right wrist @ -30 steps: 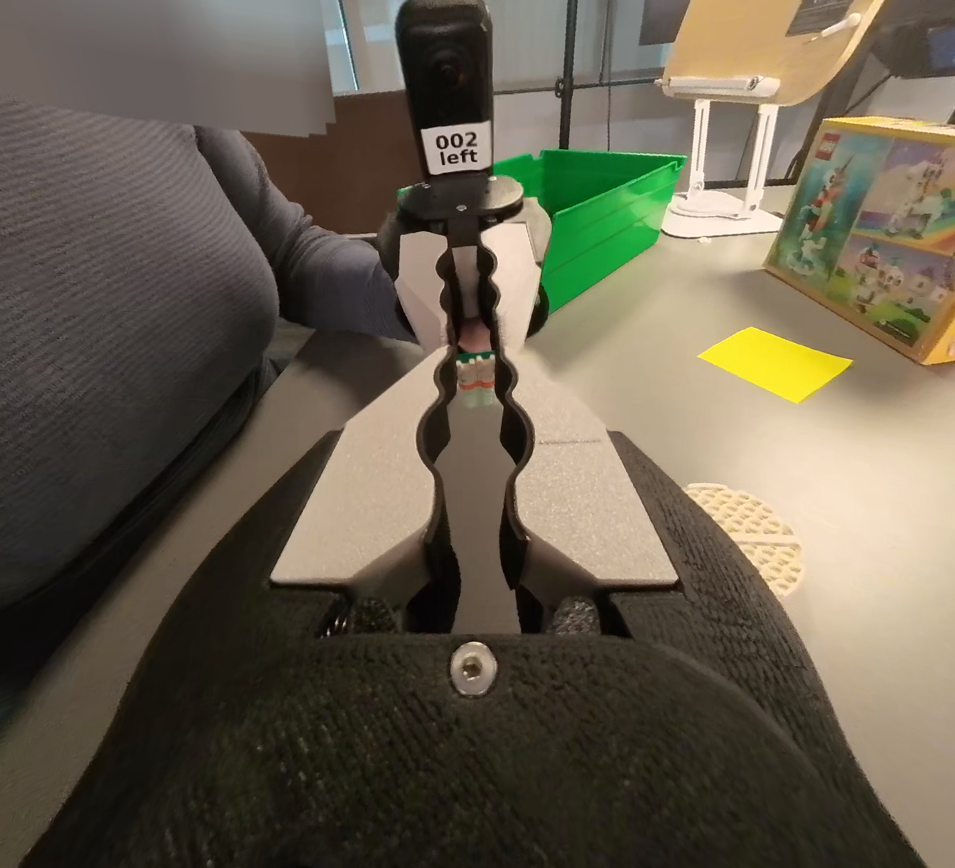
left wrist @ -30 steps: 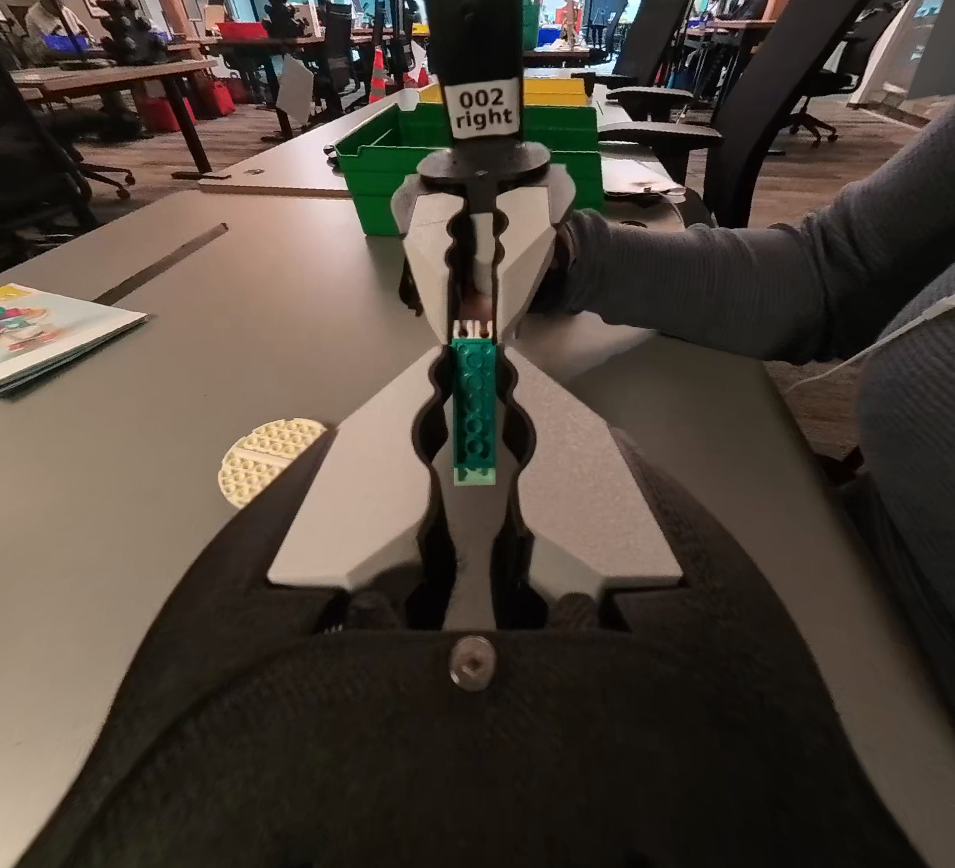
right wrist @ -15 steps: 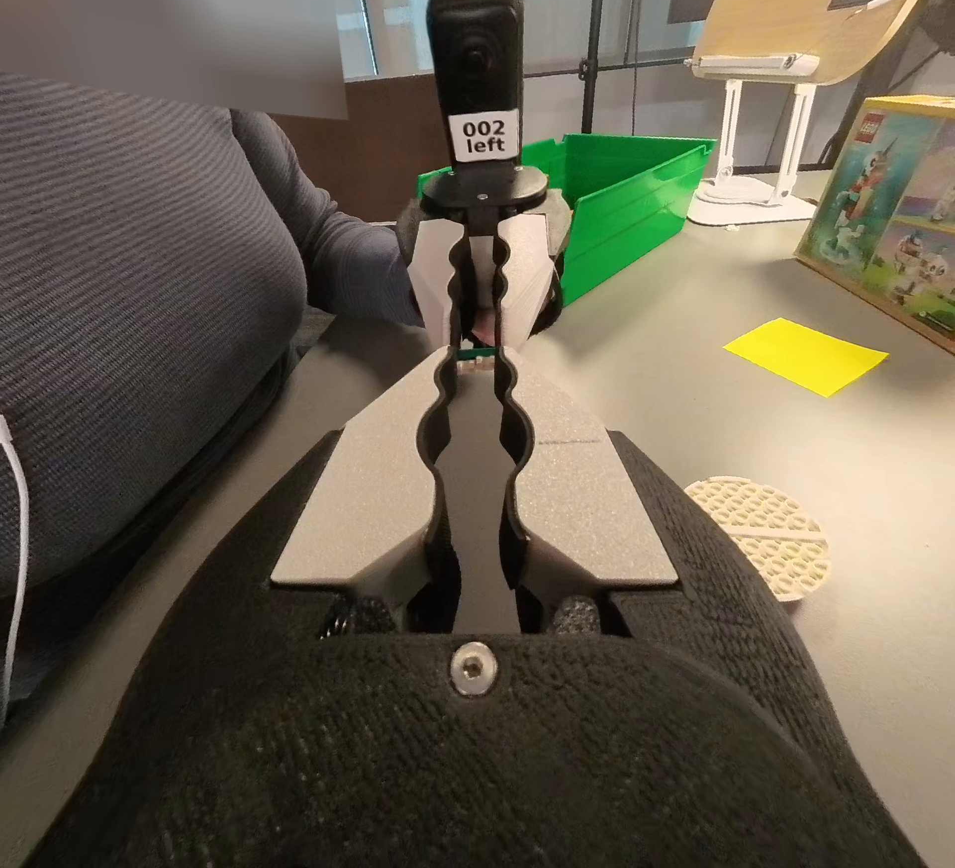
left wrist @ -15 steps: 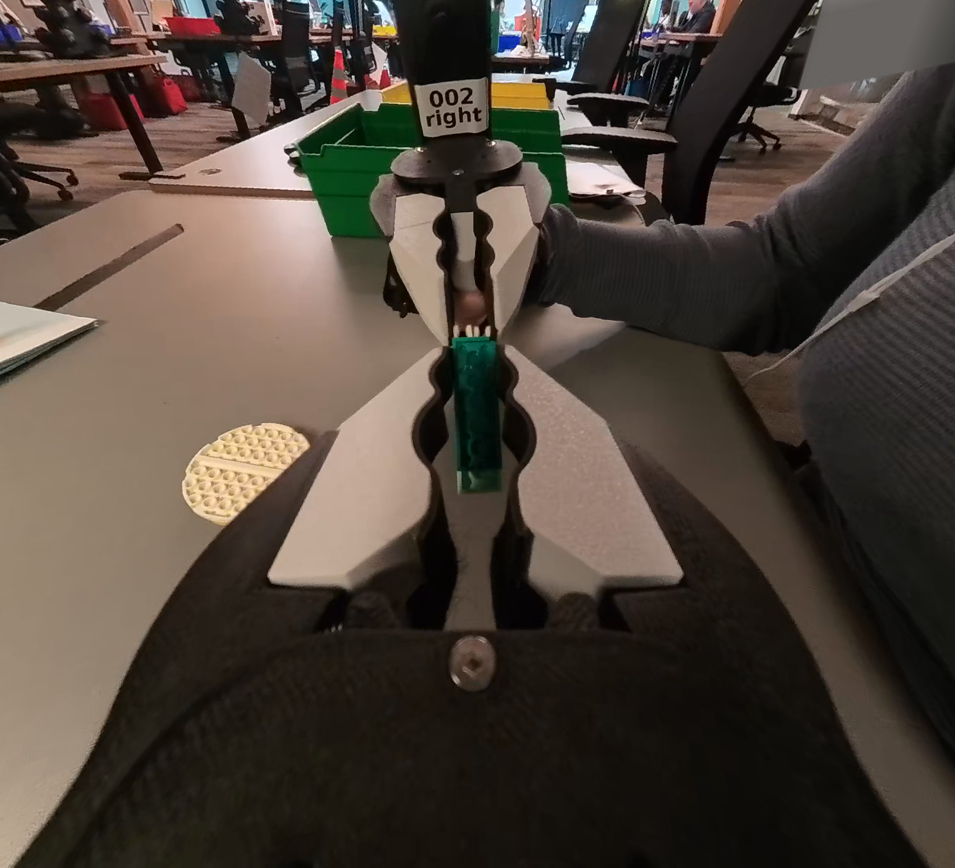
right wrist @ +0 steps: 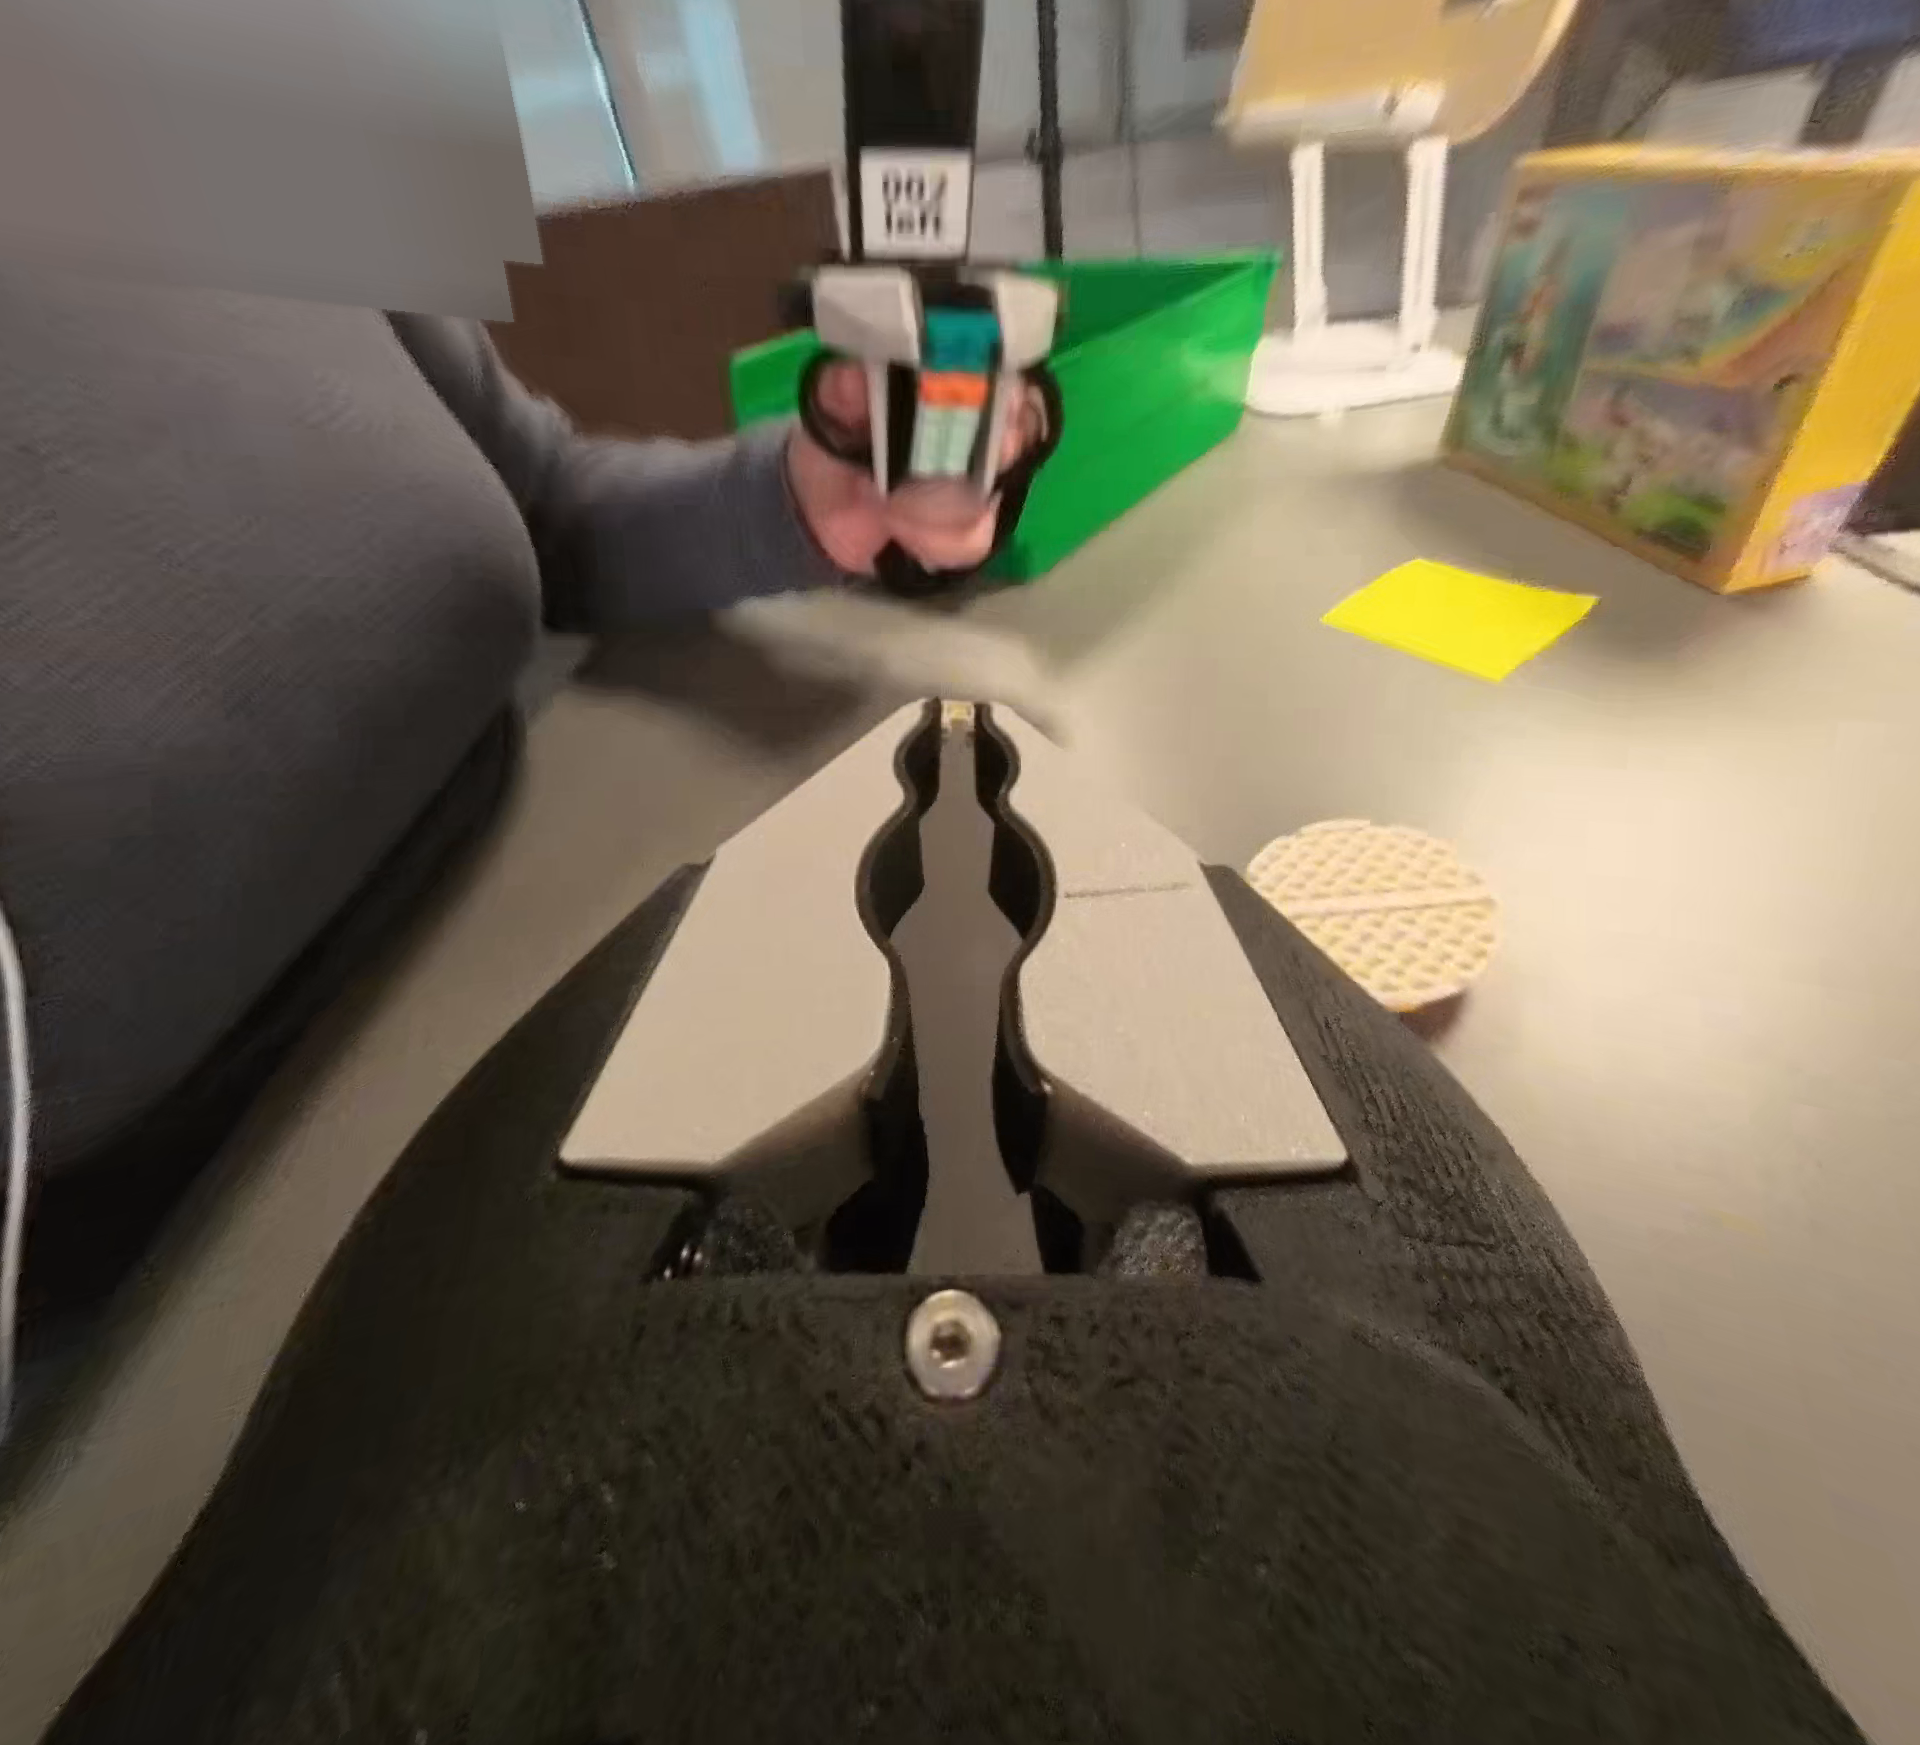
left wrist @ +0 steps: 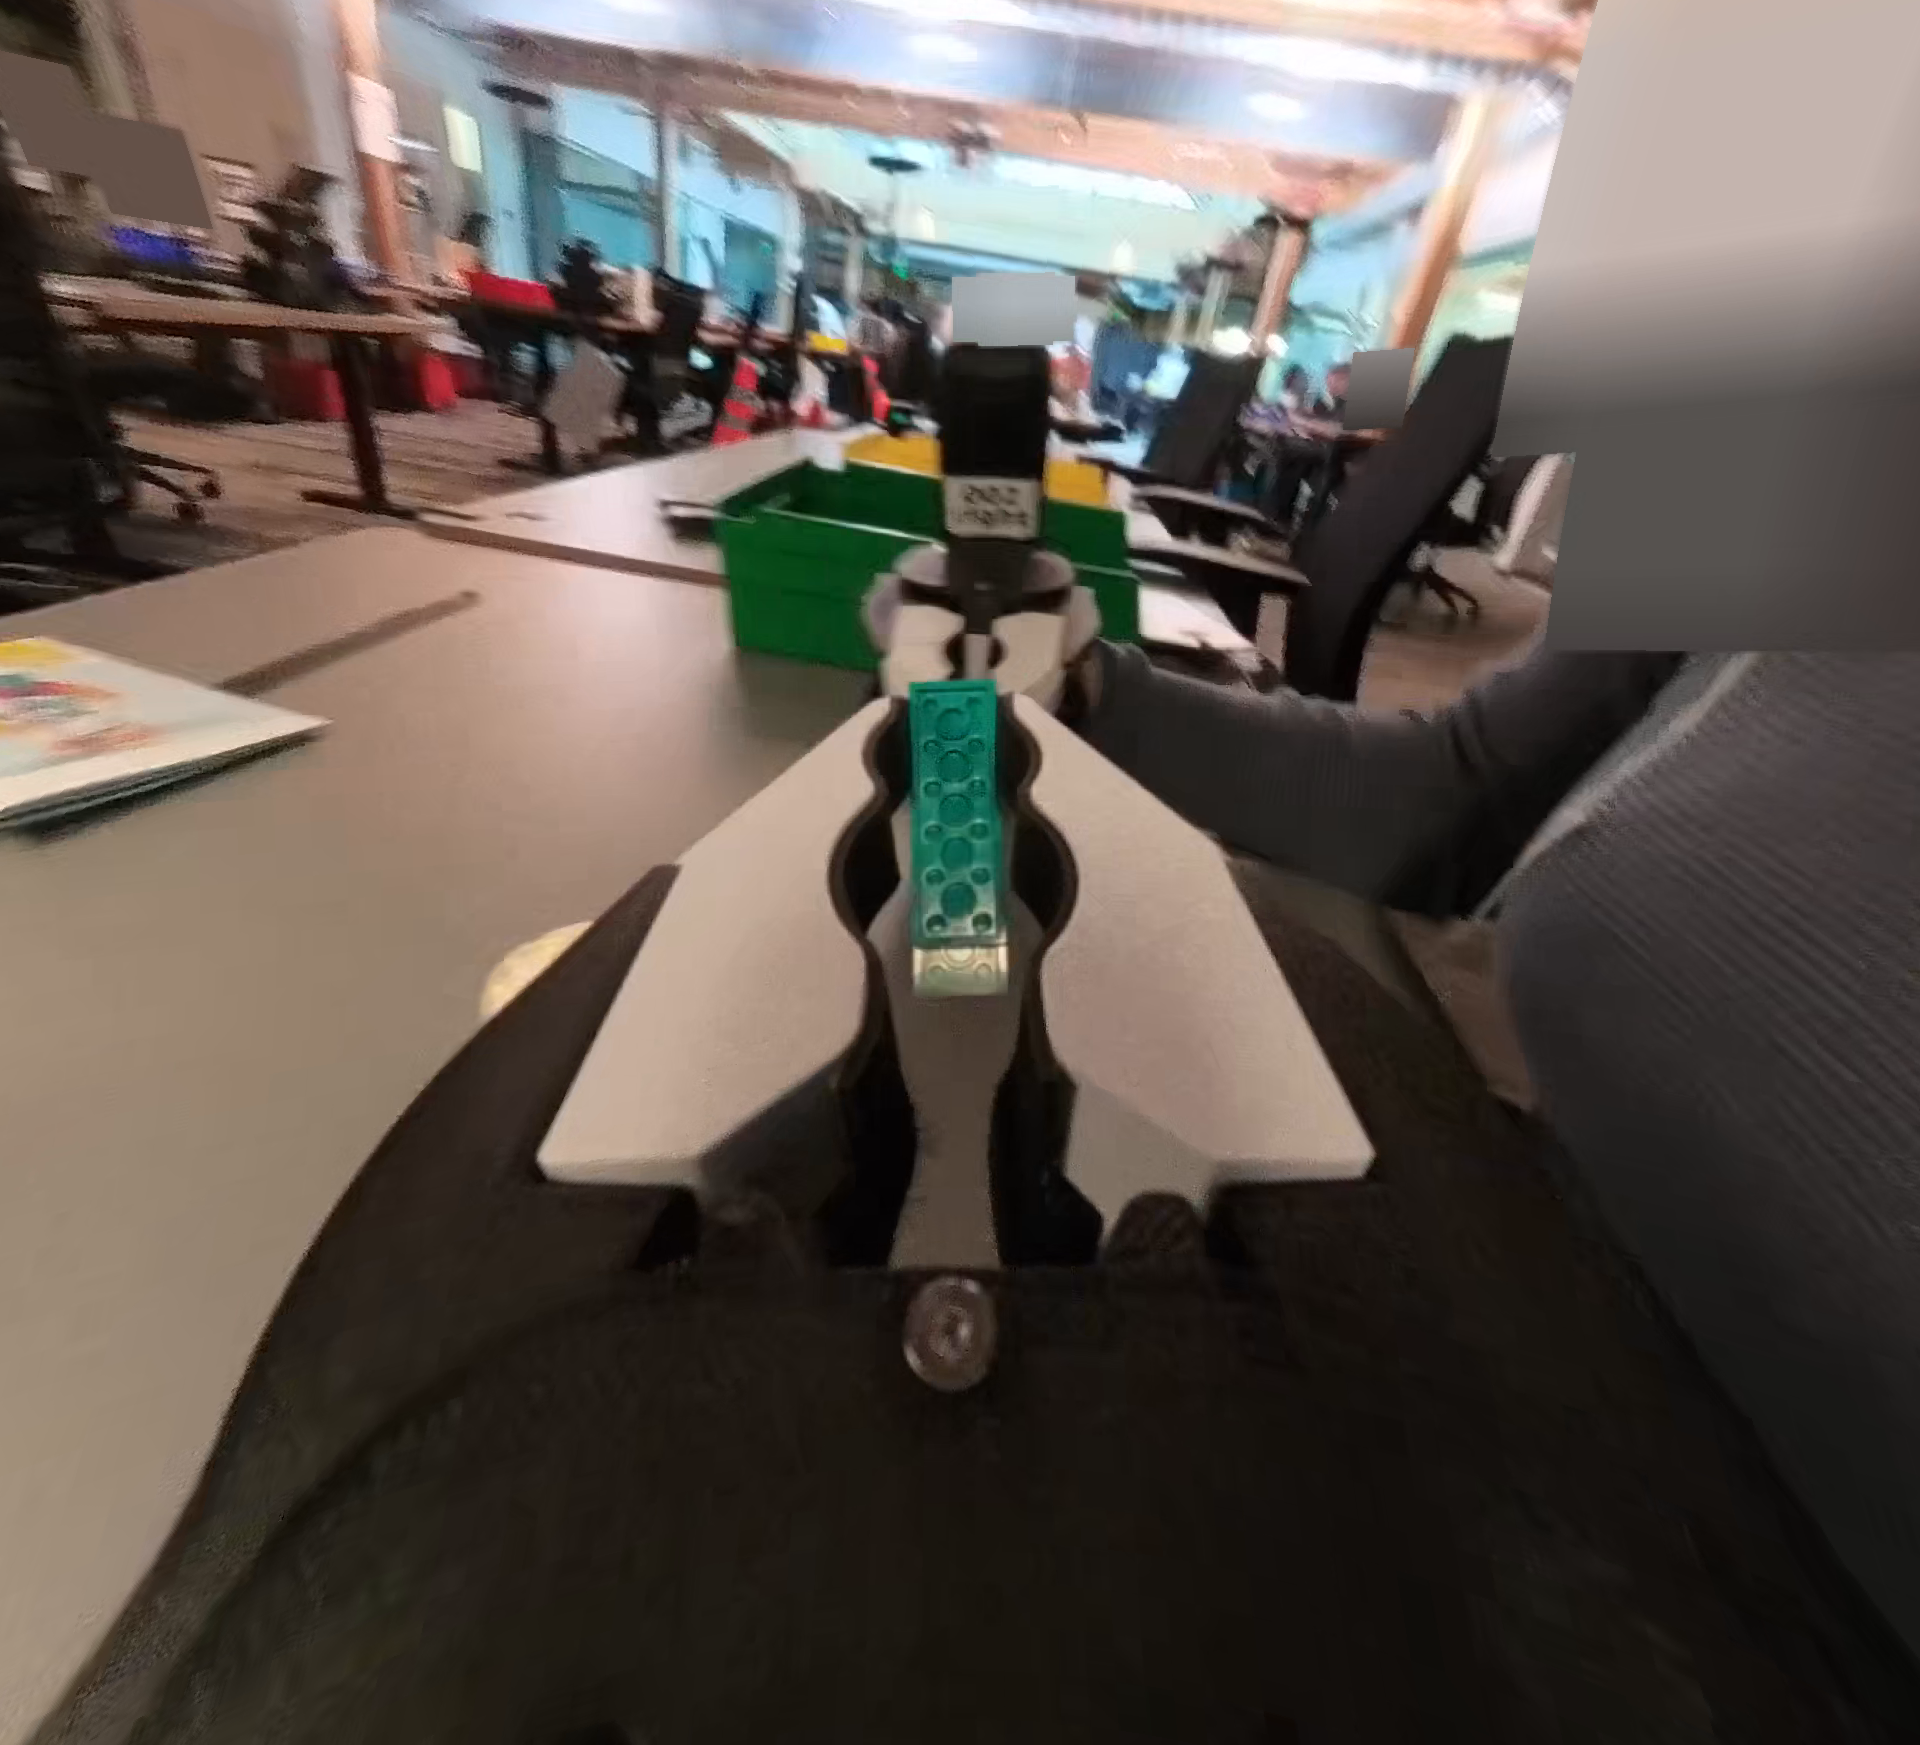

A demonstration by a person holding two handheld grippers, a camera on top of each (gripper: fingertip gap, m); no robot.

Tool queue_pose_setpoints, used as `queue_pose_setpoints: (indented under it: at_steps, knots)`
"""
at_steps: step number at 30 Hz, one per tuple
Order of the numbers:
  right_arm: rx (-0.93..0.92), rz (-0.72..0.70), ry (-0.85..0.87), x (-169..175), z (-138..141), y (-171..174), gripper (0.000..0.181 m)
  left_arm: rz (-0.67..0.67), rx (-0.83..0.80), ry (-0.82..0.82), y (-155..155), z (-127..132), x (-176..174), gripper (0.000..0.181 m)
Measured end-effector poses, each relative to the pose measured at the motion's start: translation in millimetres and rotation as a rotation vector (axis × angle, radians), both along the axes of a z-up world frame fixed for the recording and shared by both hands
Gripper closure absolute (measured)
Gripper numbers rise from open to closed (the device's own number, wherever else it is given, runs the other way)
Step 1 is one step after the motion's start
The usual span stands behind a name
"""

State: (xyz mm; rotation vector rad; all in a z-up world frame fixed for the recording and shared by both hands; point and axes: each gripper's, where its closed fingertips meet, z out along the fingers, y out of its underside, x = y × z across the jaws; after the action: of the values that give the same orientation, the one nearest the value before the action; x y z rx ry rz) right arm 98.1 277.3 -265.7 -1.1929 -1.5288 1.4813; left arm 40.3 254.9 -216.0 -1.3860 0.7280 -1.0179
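Left gripper is clamped on a teal studded plate, which runs lengthwise between the fingers with a pale piece at its near end. Seen from the right wrist view, that same piece shows orange and pale layers under the teal (blurry though).

Right gripper has its tips pinched almost together on a tiny pale bit; can't tell what it is.

The two grippers face each other, apart, above the grey table. On the table there's a cream round studded plate just beside the right gripper, a yellow sheet further out, and a green bin behind the left gripper. A colourful box sits past the sheet.
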Motion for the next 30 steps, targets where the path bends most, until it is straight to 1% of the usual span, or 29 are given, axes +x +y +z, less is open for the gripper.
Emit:
queue_pose_setpoints:
  at_steps: [1,4,6,9,11,14,16,19,20,21,22,23,25,27,28,29,30]
  knots:
    - [-0.017,-0.016,0.018,0,4,4,0.178,0.030,-0.023,-0.006,6,-2,-8,0.167]
    - [-0.006,-0.053,-0.057,-11,-16,8,0.178,0.038,-0.137,0.028,16,-28,3,0.166]
    - [-0.004,-0.121,-0.052,-21,-23,18,0.177,0.067,-0.224,0.051,26,-45,5,0.166]
    - [-0.004,-0.167,0.051,-28,-10,23,0.177,0.136,-0.351,0.110,40,-69,0,0.166]
    - [0.004,-0.172,0.067,-31,-8,23,0.177,0.194,-0.425,0.181,45,-85,-5,0.166]
    - [0.017,-0.169,0.025,-34,-14,23,0.177,0.234,-0.507,0.356,44,-111,-9,0.166]
    - [0.047,-0.141,-0.112,-32,-32,19,0.177,0.200,-0.543,0.494,35,-128,-6,0.166]
    - [0.123,-0.089,-0.417,-20,-74,10,0.177,0.198,-0.520,0.627,29,-139,-4,0.166]
    - [0.159,-0.090,-0.487,-17,-85,9,0.176,0.196,-0.516,0.669,28,-144,-4,0.165]
    - [0.184,-0.096,-0.536,-14,-93,10,0.172,0.193,-0.513,0.703,26,-148,-3,0.158]
    - [0.190,-0.093,-0.571,-12,-99,9,0.167,0.190,-0.495,0.709,26,-149,0,0.153]
    - [0.179,-0.092,-0.566,-13,-98,9,0.161,0.195,-0.478,0.710,26,-147,2,0.146]
    - [0.172,-0.121,-0.538,-12,-91,14,0.151,0.261,-0.421,0.732,33,-142,-1,0.129]
    - [0.181,-0.170,-0.478,-8,-77,24,0.148,0.308,-0.282,0.721,37,-120,2,0.127]
    - [0.189,-0.210,-0.426,-7,-68,32,0.148,0.290,-0.207,0.694,33,-106,12,0.130]
    - [0.201,-0.262,-0.368,-6,-58,42,0.149,0.230,-0.149,0.657,24,-94,27,0.134]
    - [0.219,-0.326,-0.307,-4,-48,54,0.150,0.129,-0.111,0.611,9,-86,49,0.138]
